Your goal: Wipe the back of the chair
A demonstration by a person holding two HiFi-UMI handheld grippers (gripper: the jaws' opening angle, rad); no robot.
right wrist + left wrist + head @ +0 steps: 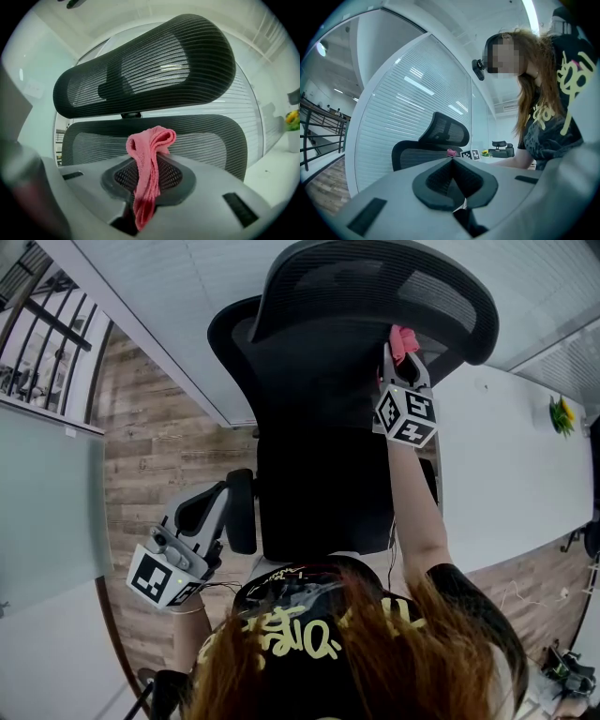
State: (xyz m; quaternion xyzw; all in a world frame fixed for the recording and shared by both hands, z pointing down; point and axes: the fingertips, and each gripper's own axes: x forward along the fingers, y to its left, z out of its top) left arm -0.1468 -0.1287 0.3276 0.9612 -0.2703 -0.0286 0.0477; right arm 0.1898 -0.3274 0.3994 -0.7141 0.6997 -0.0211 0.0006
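A black mesh office chair stands before me, its headrest [375, 287] above the backrest [309, 381]. My right gripper [404, 354] is raised just under the headrest, shut on a pink cloth [403, 338]. In the right gripper view the cloth [147, 164] hangs folded out of the closed jaws of the right gripper [149, 157], a little short of the backrest mesh [211, 136] and below the headrest [150, 61]. My left gripper [217, 493] hangs low beside the chair's left armrest [242, 512]. Seen in its own view, the left gripper [452, 161] is shut on nothing.
A white table [506, 456] runs along the right, with yellow flowers [562, 413] at its far end. Behind the chair is a glass wall with blinds [417, 89]. Wood floor [159, 446] and a railing [47, 334] lie to the left. Another chair [504, 147] stands far off.
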